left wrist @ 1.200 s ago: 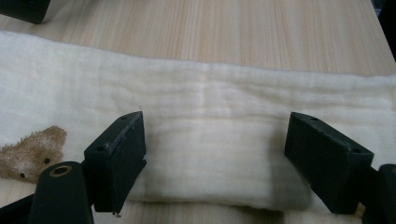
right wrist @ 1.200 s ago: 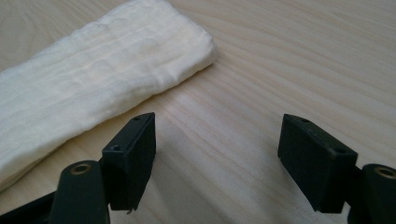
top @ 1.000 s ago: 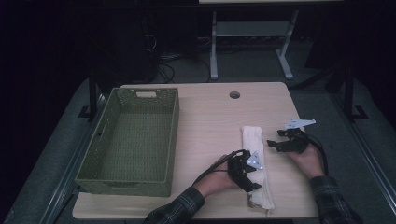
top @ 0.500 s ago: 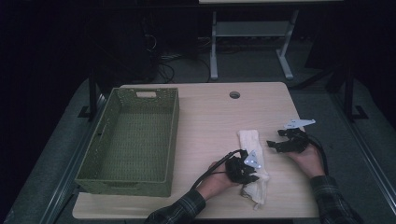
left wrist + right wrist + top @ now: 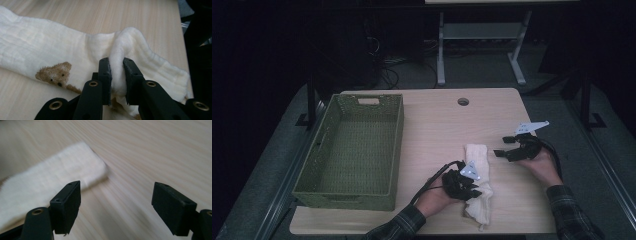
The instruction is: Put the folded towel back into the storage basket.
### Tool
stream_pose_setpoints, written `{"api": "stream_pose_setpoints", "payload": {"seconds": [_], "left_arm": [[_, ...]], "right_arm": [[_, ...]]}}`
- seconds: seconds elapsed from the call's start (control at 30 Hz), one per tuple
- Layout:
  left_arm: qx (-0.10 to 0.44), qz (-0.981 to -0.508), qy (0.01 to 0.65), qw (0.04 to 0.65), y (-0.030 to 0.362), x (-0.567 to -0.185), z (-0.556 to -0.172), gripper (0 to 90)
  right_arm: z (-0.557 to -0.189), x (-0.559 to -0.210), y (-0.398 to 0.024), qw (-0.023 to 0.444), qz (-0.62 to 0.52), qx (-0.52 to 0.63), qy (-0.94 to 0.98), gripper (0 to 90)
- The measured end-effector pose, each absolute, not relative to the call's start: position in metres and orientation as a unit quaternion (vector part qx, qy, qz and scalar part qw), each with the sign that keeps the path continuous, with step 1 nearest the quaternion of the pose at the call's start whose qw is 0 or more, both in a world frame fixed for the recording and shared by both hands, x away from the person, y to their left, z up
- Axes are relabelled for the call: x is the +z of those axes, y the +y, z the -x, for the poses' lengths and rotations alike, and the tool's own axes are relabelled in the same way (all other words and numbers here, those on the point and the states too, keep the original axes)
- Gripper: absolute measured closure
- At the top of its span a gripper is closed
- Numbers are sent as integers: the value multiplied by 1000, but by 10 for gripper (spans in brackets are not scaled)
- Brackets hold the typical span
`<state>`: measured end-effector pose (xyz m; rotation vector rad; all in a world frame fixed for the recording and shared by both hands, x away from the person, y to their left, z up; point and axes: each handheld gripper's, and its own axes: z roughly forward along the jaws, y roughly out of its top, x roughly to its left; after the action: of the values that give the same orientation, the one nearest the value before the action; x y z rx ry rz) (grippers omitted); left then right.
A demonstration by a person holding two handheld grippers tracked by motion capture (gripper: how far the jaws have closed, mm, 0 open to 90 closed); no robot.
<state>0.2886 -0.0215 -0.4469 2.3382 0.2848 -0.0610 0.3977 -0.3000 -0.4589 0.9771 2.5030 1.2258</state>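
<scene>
- Cloth [image 5: 477, 180], cream-white and folded into a long strip, is lying on the bench [image 5: 432, 125] toward its right front part, well apart from the green woven basket [image 5: 357, 150] on the left.
- I am pinching a raised fold of it with my left gripper [image 5: 116, 72]; the fingers [image 5: 105, 75] are pressing on the fabric from both sides (a small brown bear print [image 5: 53, 75] is showing just beside them).
- In the high view my left gripper [image 5: 464, 182] is sitting over the near half of the strip.
- I am holding my right gripper [image 5: 116, 202] with its fingers [image 5: 66, 205] standing wide apart and nothing between them, above bare wood just beside the far end of the cloth [image 5: 50, 185].
- From above, my right gripper [image 5: 517, 149] is hovering to the right of the strip, not touching it.
</scene>
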Motion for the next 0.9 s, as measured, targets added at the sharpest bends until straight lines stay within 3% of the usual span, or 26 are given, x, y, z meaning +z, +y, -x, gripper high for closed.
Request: {"api": "stream_pose_setpoints", "payload": {"seconds": [0.23,0.6,0.9], "left_arm": [[-22,-916,118,384,-13,-444,-277,773],[-33,-913,124,388,-12,-448,-278,772],[-37,-911,127,390,-11,-450,-281,772]], "right_arm": [[-409,-450,-266,64,-255,430,864,275],[-431,-468,-230,0,-196,400,895,289],[-433,-473,-218,2,-160,380,911,366]]}}
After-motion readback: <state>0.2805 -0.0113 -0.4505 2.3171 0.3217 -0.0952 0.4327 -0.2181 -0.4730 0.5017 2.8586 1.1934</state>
